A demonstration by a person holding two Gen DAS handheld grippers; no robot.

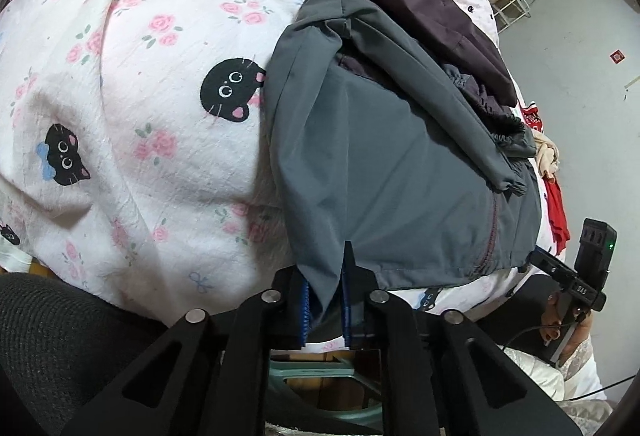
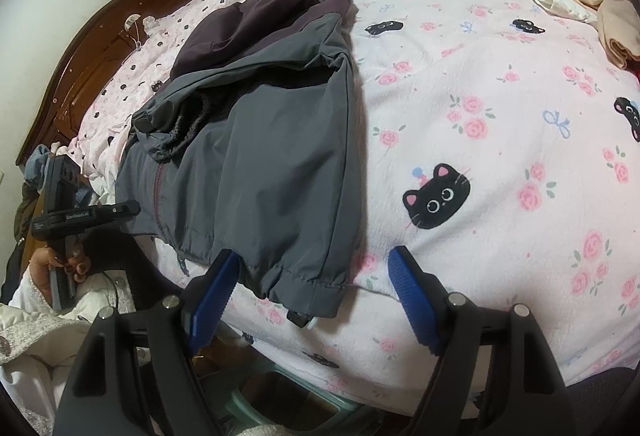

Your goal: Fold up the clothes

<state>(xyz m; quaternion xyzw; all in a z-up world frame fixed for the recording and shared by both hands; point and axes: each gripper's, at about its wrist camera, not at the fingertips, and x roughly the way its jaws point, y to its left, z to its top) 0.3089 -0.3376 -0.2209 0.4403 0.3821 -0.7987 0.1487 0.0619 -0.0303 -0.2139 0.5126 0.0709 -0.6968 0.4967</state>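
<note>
Now the left gripper (image 1: 325, 290) is pinched down on the near left corner of the grey jacket (image 1: 396, 156), the fabric caught between its blue pads (image 1: 305, 310) at about 6 o'clock in the left wrist view. The jacket lies partly folded on the bedspread (image 1: 140, 84), its hem towards the person and its purple lining (image 1: 424, 8) bunched at the far end, around 12 o'clock.

The right gripper (image 2: 314, 276) stands wide, its pads either side of the other hem corner (image 2: 304, 282) but apparently not pressing on it. That corner sits at 6 o'clock in the right wrist view, just over the bed's edge.

To do this step well, I judge the right jaws should close squarely on the hem band, taking every layer, before either hand lifts. Both corners should then rise together, level and taut, so the slippery cloth does not sag or skew. The loose sleeve cuff (image 2: 160, 140) near 9 o'clock may drag and spoil the fold
</note>
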